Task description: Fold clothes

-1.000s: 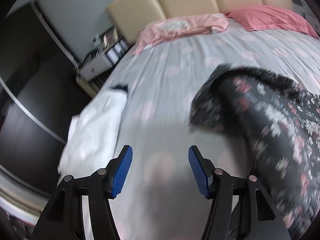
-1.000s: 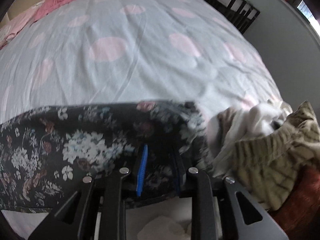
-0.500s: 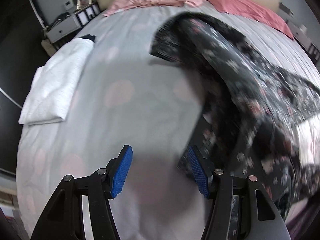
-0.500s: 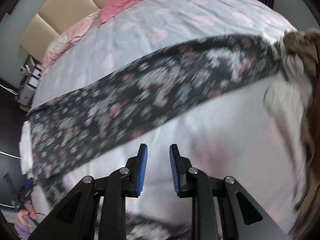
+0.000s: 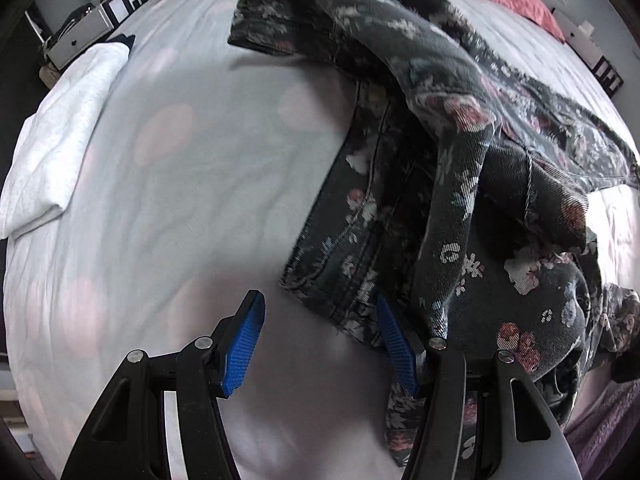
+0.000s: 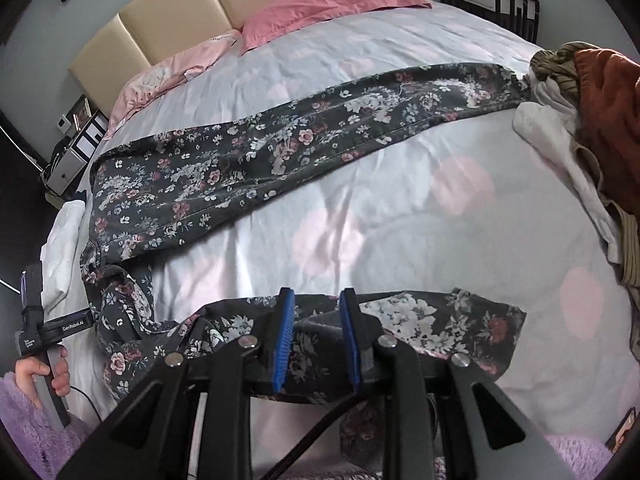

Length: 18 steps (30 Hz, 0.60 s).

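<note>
Dark floral trousers [image 5: 460, 184] lie crumpled on the right of the grey, pink-spotted bed sheet [image 5: 180, 200]. My left gripper [image 5: 320, 344] points down at the sheet and is open. Nothing is between its blue pads, and a trouser corner [image 5: 320, 284] lies just beyond its right pad. In the right wrist view, one trouser leg [image 6: 280, 148] stretches flat across the bed. A second part of the trousers bunches up at the near edge, and my right gripper [image 6: 316, 336] is shut on that fabric edge.
A folded white garment [image 5: 60, 128] lies at the bed's left edge. A pile of rust, striped and white clothes [image 6: 580, 120] sits at the right edge. Pink pillows [image 6: 328, 4] and a beige headboard are at the far end. A hand [image 6: 44, 372] in a purple sleeve holds the left gripper's handle.
The right gripper swept across the bed with the trousers, and one leg now lies stretched out. The left gripper tipped downward, stayed open, and the trouser corner now lies by its right pad.
</note>
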Motion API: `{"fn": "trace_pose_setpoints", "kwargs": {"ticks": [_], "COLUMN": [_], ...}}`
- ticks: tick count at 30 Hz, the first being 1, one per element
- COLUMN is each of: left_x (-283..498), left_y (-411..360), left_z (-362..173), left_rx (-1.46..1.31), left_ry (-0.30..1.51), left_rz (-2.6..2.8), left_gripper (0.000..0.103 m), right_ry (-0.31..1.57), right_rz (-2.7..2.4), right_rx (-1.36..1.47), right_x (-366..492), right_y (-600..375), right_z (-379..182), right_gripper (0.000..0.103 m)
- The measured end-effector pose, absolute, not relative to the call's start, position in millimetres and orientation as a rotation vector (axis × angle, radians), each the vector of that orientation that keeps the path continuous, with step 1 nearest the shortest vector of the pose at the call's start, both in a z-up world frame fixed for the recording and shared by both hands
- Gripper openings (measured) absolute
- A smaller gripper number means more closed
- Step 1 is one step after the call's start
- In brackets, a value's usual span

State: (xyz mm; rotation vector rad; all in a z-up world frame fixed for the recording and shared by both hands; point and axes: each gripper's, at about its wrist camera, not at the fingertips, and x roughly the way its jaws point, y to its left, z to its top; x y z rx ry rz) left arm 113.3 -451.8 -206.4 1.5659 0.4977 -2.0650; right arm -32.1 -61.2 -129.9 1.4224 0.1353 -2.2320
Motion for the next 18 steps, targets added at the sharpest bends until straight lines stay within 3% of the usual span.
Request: {"fn": "trace_pose_setpoints", "kwargs": {"ticks": [6,7,8,10,12,15,18], "left_x": [105,104,103,100,97,98,107], "left_y": [-447,-446,-443,-434,-423,-417,-421], "left_z": [-216,-216,-215,-212,-209,-203,-187], "left_rx": [1.584,1.582,1.579,1.571,1.564,1.543,1.475], "left_ry": [0.496,0.498,0.493,0.418,0.314,0.276,0.352], "left_rz": [-2.002,-2.009,-2.015,-2.019,-2.023,-2.031,-2.06], "left_gripper": [0.058,0.055,0.045,0.038,0.022,0.014,0.012], "right_ry": [0.126,0.126,0.13,0.14,0.149,0.153,0.14], "right_rz": [-2.185,-2.184,-2.181,-2.172,-2.166,-2.156,-2.151], "right_rx": [1.489,1.487,1.481,1.478,1.479,1.482,1.482], "right_x": [-38,-38,-38,-37,-36,-37,-38], "right_y": [-62,-62,-63,-65,-67,-68,-66], "right_z": [-144,-144,-145,-146,-147,-148,-148], "right_gripper": [0.024,0.024,0.024,0.024,0.024,0.024,0.024]}}
